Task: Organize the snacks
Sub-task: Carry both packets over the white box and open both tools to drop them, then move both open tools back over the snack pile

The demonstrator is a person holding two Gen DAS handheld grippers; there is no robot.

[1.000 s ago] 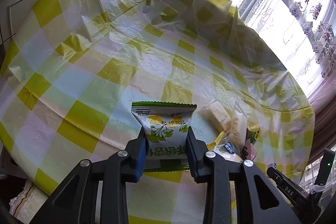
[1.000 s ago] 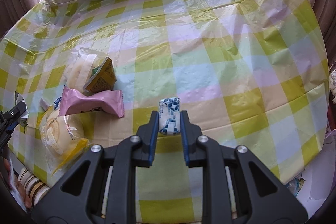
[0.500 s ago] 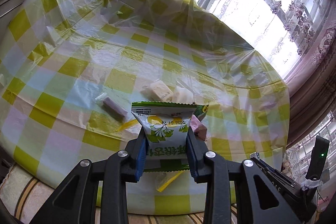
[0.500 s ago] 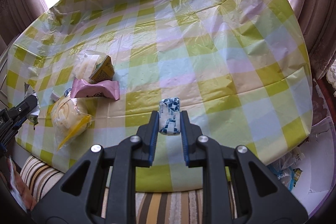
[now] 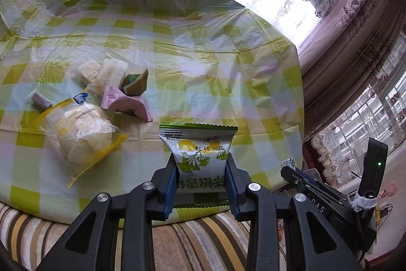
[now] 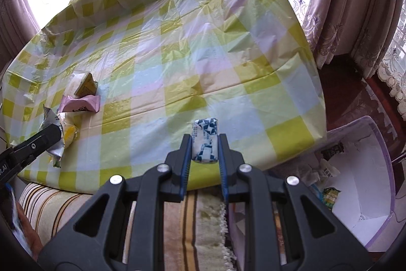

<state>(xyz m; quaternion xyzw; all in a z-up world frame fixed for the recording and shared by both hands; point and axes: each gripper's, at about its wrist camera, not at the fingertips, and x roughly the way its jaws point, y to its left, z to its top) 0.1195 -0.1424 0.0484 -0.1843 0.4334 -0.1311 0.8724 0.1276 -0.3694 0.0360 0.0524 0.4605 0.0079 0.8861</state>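
Observation:
My left gripper [image 5: 200, 169] is shut on a green and white snack packet [image 5: 199, 156], held up near the table's front edge. My right gripper [image 6: 205, 144] is shut on a small blue and white candy [image 6: 205, 141], held above the table's front right part. On the table lie a pink packet [image 5: 127, 106], a yellow-wrapped bun [image 5: 81, 133], a yellow-green packet [image 5: 135, 83], a pale wrapped cake [image 5: 101, 70] and a small purple sweet [image 5: 40, 99]. The pink packet [image 6: 81, 104] also shows at the left in the right wrist view.
The table has a yellow checked plastic cloth [image 6: 177, 62]. A clear plastic bin [image 6: 355, 184] with several snacks stands on the floor at the right of the table. A striped cushion [image 5: 190, 240] lies below the front edge. Curtains [image 6: 342, 4] hang at the right.
Both grippers have pulled back from the table and risen with their snacks still held. The table edge, the striped cushion and the floor bin have come into view.

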